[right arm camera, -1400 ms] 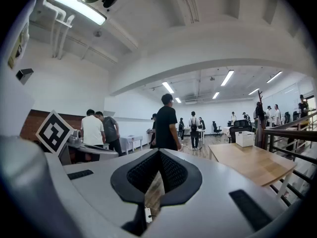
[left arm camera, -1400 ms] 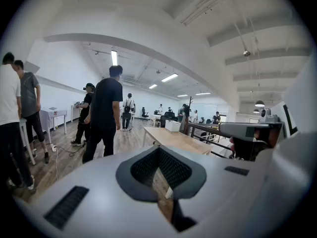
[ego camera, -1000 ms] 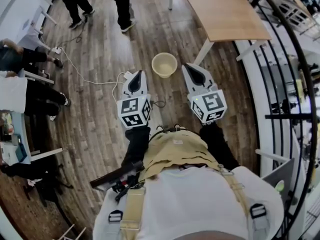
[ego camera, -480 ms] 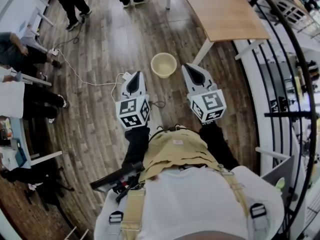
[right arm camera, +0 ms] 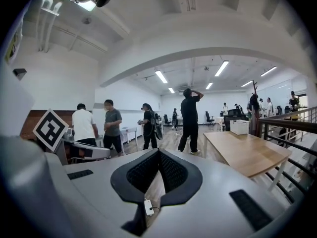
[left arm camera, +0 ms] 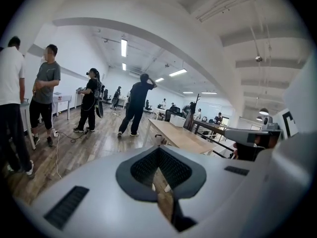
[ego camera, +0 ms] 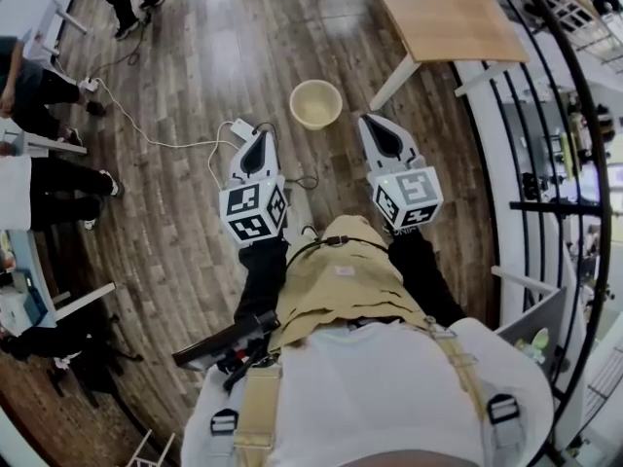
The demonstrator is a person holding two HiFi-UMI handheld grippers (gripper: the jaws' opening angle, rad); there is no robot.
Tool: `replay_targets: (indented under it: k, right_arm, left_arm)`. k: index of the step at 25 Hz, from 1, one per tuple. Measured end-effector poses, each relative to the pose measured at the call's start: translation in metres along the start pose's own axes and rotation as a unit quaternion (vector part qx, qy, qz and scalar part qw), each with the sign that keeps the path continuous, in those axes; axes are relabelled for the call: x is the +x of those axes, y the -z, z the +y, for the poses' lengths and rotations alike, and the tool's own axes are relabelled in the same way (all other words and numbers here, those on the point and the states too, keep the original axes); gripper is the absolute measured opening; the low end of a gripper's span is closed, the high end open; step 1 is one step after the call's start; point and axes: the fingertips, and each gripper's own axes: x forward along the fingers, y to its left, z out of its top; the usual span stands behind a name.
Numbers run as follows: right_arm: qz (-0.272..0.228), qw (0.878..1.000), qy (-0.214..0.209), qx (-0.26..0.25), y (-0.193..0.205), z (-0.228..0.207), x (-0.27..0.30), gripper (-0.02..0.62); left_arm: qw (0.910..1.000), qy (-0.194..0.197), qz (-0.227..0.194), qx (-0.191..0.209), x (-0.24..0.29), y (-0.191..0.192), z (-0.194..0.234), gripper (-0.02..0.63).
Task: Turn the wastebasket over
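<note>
You hold your left gripper (ego camera: pixel 257 140) and right gripper (ego camera: pixel 376 127) out before your waist, side by side and tipped slightly down. Both have their jaws pressed together on nothing. The wastebasket (ego camera: pixel 316 103) stands mouth-up on the floor (ego camera: pixel 204 76), ahead between their tips.

We find the wastebasket (ego camera: pixel 316 103) on the floor (ego camera: pixel 204 56), ahead of and between our left tongs (ego camera: pixel 255 149) and right tongs (ego camera: pixel 375 132). The desk (ego camera: pixel 443 13) stands beyond it, rightward; a cable (ego camera: pixel 146 140) lies left.
</note>
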Motion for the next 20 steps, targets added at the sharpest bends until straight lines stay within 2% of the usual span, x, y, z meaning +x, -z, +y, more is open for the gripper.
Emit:
replay_targets:
  k: [5, 11, 15, 20]
  right_arm:
    - [0.022, 1.0, 0.014, 0.014, 0.02, -0.012, 0.017, 0.021]
    - [0.03, 0.999, 0.007, 0.031, 0.026, -0.061, 0.061, 0.021]
    - [0.031, 0.998, -0.009, 0.048, 0.032, -0.093, 0.116, 0.021]
    - [0.026, 0.997, -0.053, 0.053, 0.003, -0.141, 0.192, 0.021]
  left_arm:
    - [0.9997, -0.004, 0.02, -0.013, 0.021, 0.011, 0.018, 0.002]
    - [0.999, -0.019, 0.038, -0.013, 0.079, 0.006, 0.02, 0.002]
    - [0.9982, -0.04, 0.045, -0.006, 0.127, -0.004, 0.034, 0.002]
    - [0.9965, -0.061, 0.054, 0.016, 0.206, -0.046, 0.037, 0.002]
